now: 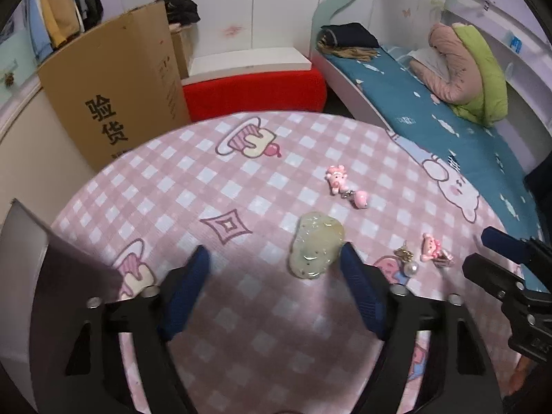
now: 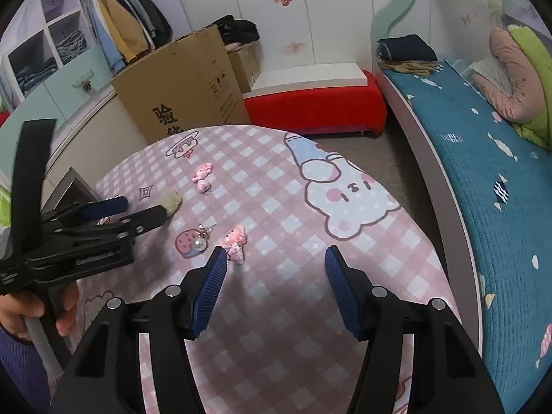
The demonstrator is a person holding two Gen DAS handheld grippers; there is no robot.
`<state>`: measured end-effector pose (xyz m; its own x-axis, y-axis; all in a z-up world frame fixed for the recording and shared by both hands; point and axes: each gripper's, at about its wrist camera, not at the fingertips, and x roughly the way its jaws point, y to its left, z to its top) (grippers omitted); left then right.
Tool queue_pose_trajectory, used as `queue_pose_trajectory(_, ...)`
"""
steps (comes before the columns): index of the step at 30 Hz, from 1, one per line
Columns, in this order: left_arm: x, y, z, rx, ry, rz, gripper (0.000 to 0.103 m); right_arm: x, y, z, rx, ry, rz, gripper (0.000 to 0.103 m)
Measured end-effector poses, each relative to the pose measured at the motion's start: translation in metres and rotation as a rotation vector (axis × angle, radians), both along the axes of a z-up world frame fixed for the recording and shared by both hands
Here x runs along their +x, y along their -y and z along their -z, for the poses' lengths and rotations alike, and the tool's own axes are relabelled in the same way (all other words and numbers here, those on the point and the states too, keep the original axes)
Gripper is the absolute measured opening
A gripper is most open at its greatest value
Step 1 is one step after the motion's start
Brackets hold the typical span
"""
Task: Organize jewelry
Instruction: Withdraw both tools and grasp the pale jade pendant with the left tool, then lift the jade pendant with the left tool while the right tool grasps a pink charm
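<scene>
1. A pale green jade-like pendant [image 1: 315, 246], flat, glossy and carved with an uneven outline, lies on the table just ahead of the left gripper [image 1: 274, 258], touching or nearly touching the inner side of its right-hand fingertip
2. Beyond the pendant lies a pink figurine charm [image 1: 336, 177] with a small metal link and a second pink bead; to the pendant's right sit a gold-toned pearl earring [image 1: 408, 262] and another pink charm [image 1: 433, 250], close to each other
3. In the right wrist view that nearer pink charm [image 2: 236, 241] lies just beside the left-hand fingertip of the right gripper [image 2: 276, 258], with the pearl earring [image 2: 200, 241] a little further left and the far charm [image 2: 203, 176] well beyond
4. All pieces rest on a tablecloth [image 1: 241, 310] of pink and white checks printed with cartoon desserts, a diamond and a pale bear; a grey flat panel [image 1: 51, 258] stands at its left edge
5. Behind the table stand a tall cardboard box [image 1: 114, 93] with black Chinese characters, a red bench [image 1: 255, 93] with a white top, white wardrobe doors with butterfly stickers, hanging clothes, and a bed [image 1: 448, 114] with a teal quilted cover, folded dark clothes and a pink and green duvet
6. The left gripper's ribbed blue pads [image 1: 188, 293] stand well apart with nothing pressed between them
7. The right gripper's pads [image 2: 208, 293] are likewise spread, holding nothing; a hand [image 2: 20, 310] with a purple sleeve grips the left gripper's handle
</scene>
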<state>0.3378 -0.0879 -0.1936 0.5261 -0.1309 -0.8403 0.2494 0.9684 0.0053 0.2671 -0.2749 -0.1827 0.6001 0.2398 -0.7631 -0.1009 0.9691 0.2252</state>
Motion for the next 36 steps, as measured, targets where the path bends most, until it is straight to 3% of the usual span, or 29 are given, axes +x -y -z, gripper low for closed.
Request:
queue_pose_trajectory(5, 0.002, 0.008, 0.004, 0.043, 0.026, 0.036, 0.058, 0.005, -0.007, 0.002, -0.016, -0.006, -0.022, 0.058)
queue_pose_trajectory(7, 0.002, 0.009, 0.004, 0.041, 0.033, 0.047, 0.047, 0.006, -0.010, 0.003, -0.021, -0.008, -0.029, 0.058)
queue_pose_trajectory(8, 0.001, 0.011, 0.004, 0.048, 0.042, 0.057, 0.033, 0.007, -0.012, 0.003, -0.022, -0.009, -0.032, 0.058)
queue_pose_trajectory(9, 0.001, 0.014, 0.003, 0.057, 0.045, 0.061, 0.030, 0.007, -0.014, 0.003, -0.025, -0.010, -0.039, 0.058)
queue_pose_trajectory(17, -0.012, 0.006, -0.001, 0.057, 0.022, 0.046, 0.029, 0.014, -0.034, 0.004, -0.127, 0.002, -0.078, 0.059)
queue_pose_trajectory(20, -0.019, -0.001, -0.005, 0.047, 0.021, 0.040, 0.029, 0.016, -0.042, 0.006, -0.195, 0.015, -0.070, 0.053)
queue_pose_trajectory(23, -0.023, -0.005, -0.010, 0.040, 0.024, 0.039, 0.029, 0.015, -0.046, 0.004, -0.204, 0.020, -0.081, 0.029)
queue_pose_trajectory(24, -0.024, -0.006, -0.011, 0.041, 0.024, 0.040, 0.029, 0.015, -0.047, 0.004, -0.201, 0.018, -0.088, 0.013)
queue_pose_trajectory(31, -0.034, -0.013, -0.021, 0.012, 0.028, 0.041, 0.029, 0.006, -0.053, -0.001, -0.192, 0.013, -0.085, 0.013)
queue_pose_trajectory(36, -0.049, -0.025, -0.044, -0.047, 0.045, 0.055, 0.029, -0.008, -0.053, -0.024, -0.152, 0.054, -0.078, 0.013)
